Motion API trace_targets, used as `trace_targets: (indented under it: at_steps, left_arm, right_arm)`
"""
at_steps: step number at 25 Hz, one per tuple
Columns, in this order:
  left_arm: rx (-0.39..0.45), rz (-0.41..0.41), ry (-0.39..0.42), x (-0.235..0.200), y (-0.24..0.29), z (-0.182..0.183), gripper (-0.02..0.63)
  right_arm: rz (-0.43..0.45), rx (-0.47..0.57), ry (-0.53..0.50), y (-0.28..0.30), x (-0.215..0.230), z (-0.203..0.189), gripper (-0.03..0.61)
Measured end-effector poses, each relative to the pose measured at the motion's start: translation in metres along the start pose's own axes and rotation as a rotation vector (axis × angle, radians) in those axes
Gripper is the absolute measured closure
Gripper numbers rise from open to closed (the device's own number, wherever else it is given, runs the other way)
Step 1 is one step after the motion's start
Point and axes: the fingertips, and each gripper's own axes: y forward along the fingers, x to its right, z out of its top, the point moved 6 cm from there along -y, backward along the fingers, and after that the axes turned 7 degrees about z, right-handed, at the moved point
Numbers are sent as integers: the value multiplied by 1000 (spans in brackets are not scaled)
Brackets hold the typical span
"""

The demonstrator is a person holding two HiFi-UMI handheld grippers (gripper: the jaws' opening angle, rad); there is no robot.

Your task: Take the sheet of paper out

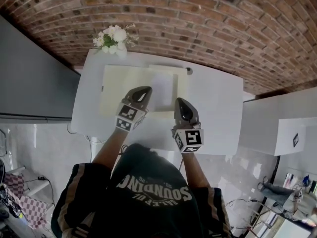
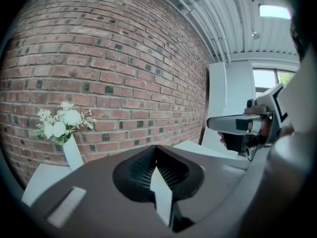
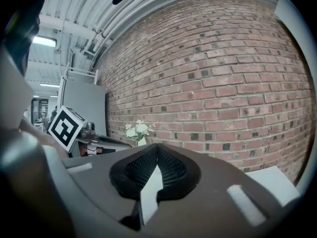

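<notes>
A pale yellow folder [image 1: 114, 90] lies flat on the white table [image 1: 218, 108], with a white sheet of paper [image 1: 163, 86] resting on its right half. In the head view my left gripper [image 1: 141, 94] hovers over the folder's near edge, just left of the sheet. My right gripper [image 1: 180, 104] hovers by the sheet's near right corner. Both point at the brick wall. In the left gripper view the jaw tips [image 2: 156, 148] meet with nothing between them. The right gripper view shows its jaw tips [image 3: 157, 147] closed and empty too. Neither view shows the paper.
A white vase of white flowers [image 1: 115, 37] stands at the table's far edge against the brick wall [image 1: 208, 19]. A small dark item [image 1: 188, 71] lies at the folder's far right corner. A grey cabinet [image 1: 29, 78] stands at the left, white tables [image 1: 277, 123] at the right.
</notes>
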Motion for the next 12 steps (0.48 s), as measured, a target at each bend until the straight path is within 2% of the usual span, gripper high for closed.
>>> trace_targets:
  at_steps: [12]
  left_arm:
    - [-74,19,-18,-20,21,-24,603]
  right_arm:
    - [17,-48,22,21,9,-16,589]
